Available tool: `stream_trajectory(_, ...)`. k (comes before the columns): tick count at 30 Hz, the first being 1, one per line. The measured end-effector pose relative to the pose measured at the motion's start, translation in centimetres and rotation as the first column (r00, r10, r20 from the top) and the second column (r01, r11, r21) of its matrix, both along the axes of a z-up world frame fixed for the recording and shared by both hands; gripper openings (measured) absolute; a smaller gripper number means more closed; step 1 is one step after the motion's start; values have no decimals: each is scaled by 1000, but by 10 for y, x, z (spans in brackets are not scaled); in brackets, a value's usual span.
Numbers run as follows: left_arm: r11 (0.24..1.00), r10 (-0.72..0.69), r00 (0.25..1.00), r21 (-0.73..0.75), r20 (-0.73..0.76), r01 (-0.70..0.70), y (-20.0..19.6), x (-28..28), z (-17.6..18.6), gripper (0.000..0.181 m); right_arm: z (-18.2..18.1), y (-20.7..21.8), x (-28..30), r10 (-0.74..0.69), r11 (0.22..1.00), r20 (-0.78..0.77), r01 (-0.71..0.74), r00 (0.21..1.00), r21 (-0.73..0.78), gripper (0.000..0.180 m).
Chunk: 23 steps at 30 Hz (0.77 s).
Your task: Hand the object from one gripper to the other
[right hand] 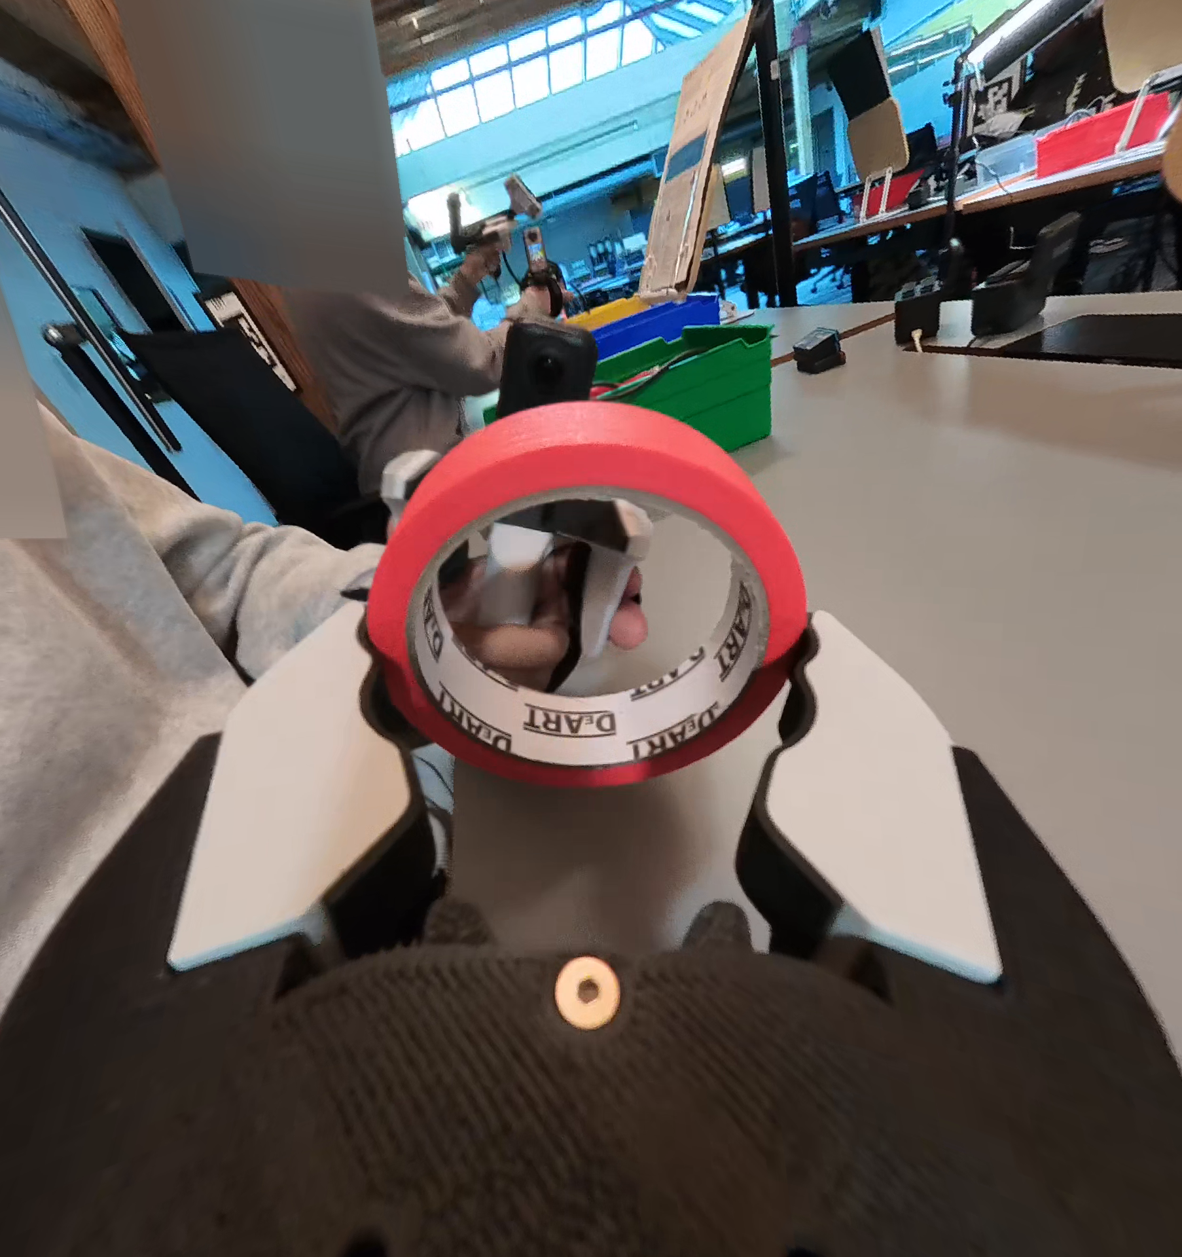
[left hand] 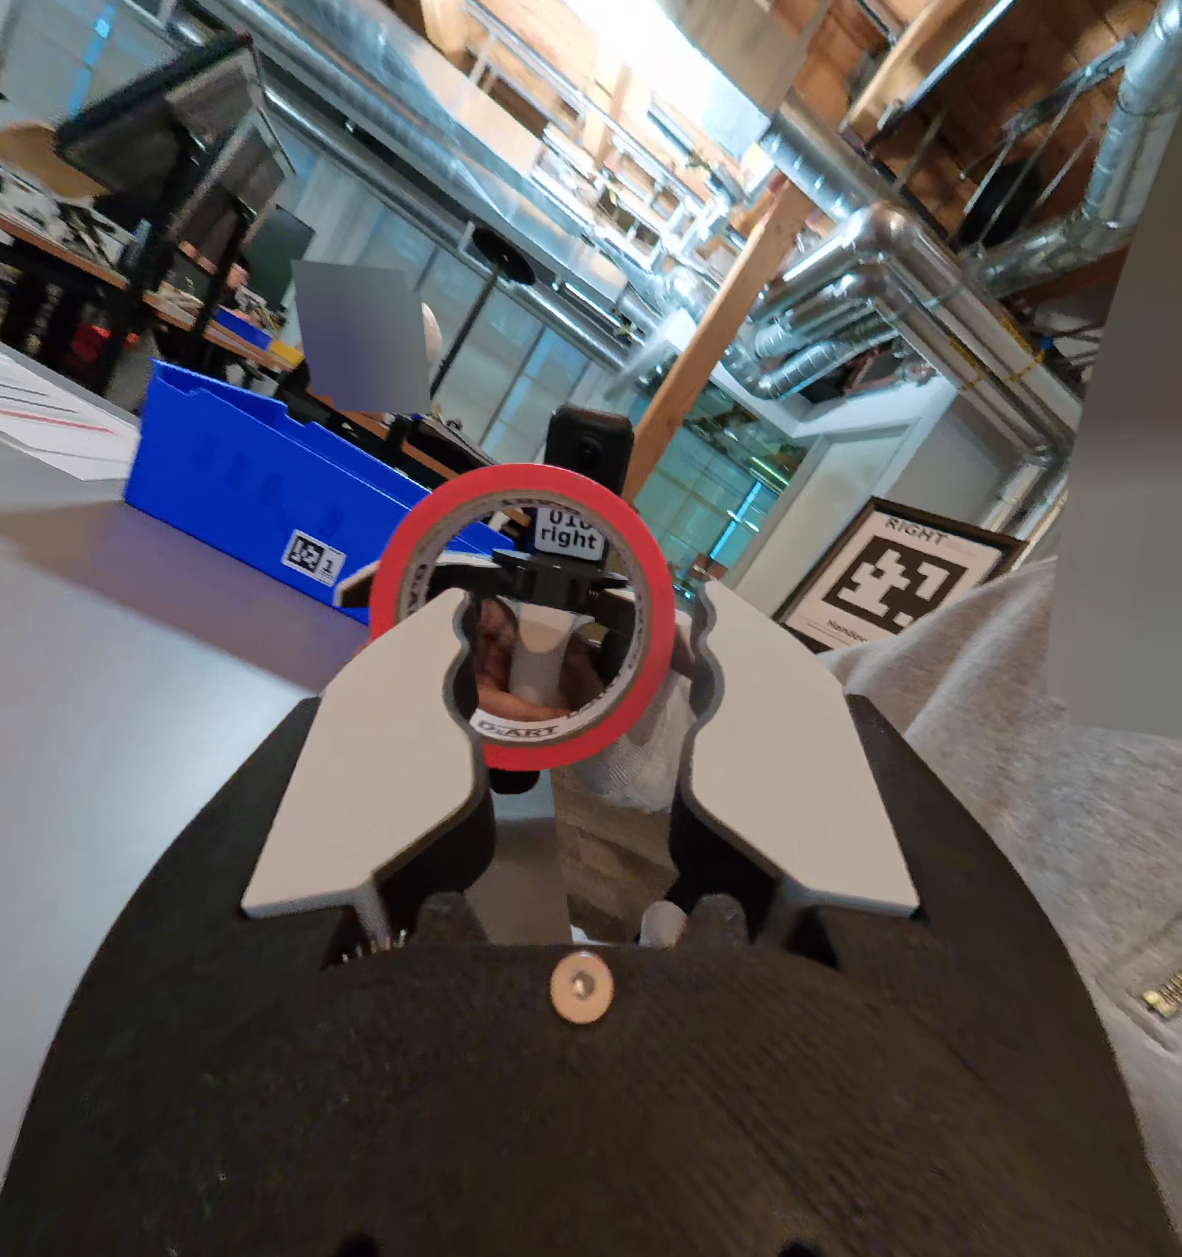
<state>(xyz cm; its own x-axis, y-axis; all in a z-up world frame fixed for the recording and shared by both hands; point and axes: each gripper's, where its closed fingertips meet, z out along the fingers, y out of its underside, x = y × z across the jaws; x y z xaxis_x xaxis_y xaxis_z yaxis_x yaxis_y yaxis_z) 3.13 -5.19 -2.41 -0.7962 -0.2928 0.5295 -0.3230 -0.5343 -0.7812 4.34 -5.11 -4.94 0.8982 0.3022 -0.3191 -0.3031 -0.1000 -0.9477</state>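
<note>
A red tape roll point(right hand: 588, 462) with a white printed core stands on edge in the air, its hole facing the camera. My right gripper point(right hand: 588, 632) is shut on it, one finger on each side of the rim. In the left wrist view the roll point(left hand: 527, 490) sits just past my left gripper point(left hand: 578, 605), which is open. Its left finger point(left hand: 384, 714) overlaps the roll's left rim and its right finger point(left hand: 779, 734) stands apart from the roll. The right gripper point(left hand: 554, 578) shows behind the roll. The left gripper point(right hand: 527, 524) shows through the ring.
The grey table point(right hand: 983, 544) lies below. A blue bin point(left hand: 248, 490) is at the left, a green bin point(right hand: 704, 388) beyond the roll. Black devices point(right hand: 819, 354) sit farther back. The holder's grey sleeve point(left hand: 1051, 816) is at the right; a framed marker board point(left hand: 894, 578) stands behind.
</note>
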Motion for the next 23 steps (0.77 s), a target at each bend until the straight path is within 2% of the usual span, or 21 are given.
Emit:
stream_trajectory(1, 1000, 15, 1000, -7, -5, -15, 3, 2, 0, 67, 1, -1, 0, 7, 1000, -16, -7, 1000, 5, 114)
stream_trajectory(8, 993, -3, 998, 120, -60, 10, -14, 7, -22, 113, -2, -1, -12, 73, 997, -16, -73, 997, -20, 115)
stream_trajectory(12, 973, -84, 985, 199, -148, 113, -31, 2, -40, 130, -6, 1, -22, 89, 996, 59, -87, 994, -36, 115)
stream_trajectory(19, 961, -274, 908, -51, -317, 273, -35, -3, -33, 141, -14, 2, -20, 50, 997, 217, -37, 975, -63, 115)
stream_trajectory(23, 941, -337, 851, -105, -403, 322, -41, -5, -43, 146, -18, 3, -21, 33, 997, 315, -10, 948, -74, 114)
